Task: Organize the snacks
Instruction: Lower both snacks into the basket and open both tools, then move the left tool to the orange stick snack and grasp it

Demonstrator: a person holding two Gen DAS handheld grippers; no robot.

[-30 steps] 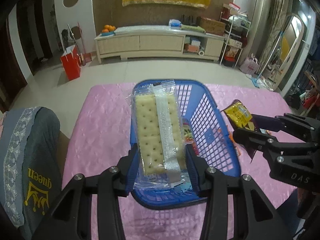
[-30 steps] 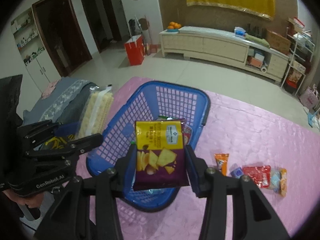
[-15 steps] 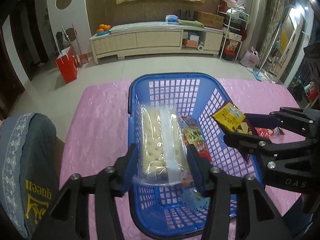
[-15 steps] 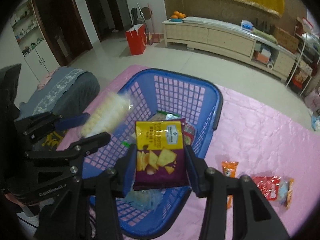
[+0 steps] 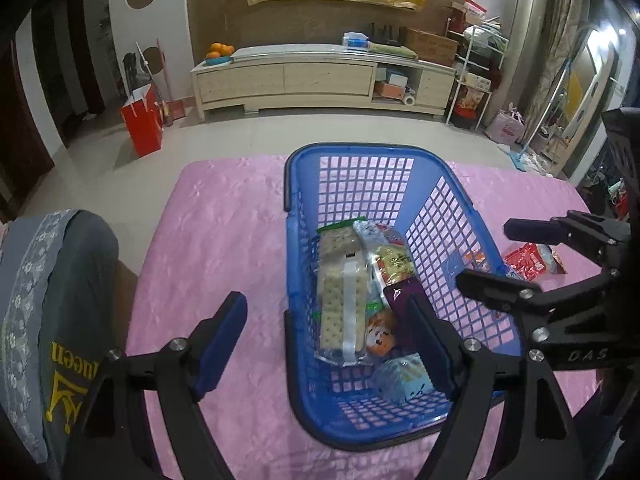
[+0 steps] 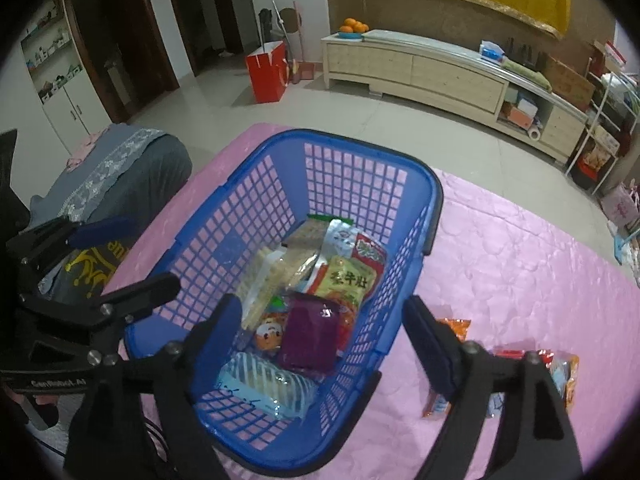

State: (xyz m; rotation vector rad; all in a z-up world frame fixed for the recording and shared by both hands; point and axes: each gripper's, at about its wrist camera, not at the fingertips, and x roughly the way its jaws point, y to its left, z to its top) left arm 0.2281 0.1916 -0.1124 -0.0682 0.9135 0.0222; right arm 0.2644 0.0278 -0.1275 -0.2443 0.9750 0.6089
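A blue plastic basket [image 5: 348,160] [image 6: 280,148] stands on the pink tablecloth and holds several snack packs. The clear cracker pack [image 5: 344,300] [image 6: 276,272] lies along the basket's floor. The purple chip bag [image 6: 310,334] [image 5: 400,292] lies beside it. My left gripper [image 5: 326,340] hangs over the basket's near left rim, its jaws opening with nothing between them. My right gripper [image 6: 324,340] hovers over the basket's near end, jaws also opening and empty. Each gripper shows in the other's view, the right gripper [image 5: 532,256] at right and the left gripper [image 6: 104,256] at left.
Loose snack packs [image 6: 560,368] [image 5: 532,258] lie on the pink cloth [image 5: 224,240] right of the basket. A grey cushioned chair [image 5: 56,300] [image 6: 120,168] stands at the table's left edge. Beyond the table are tiled floor, a red bag [image 5: 142,124] and a long cabinet [image 5: 320,80].
Both grippers let go: the cracker pack dropped from the left one and the purple chip bag from the right one into the basket. Both sets of jaws spread wide.
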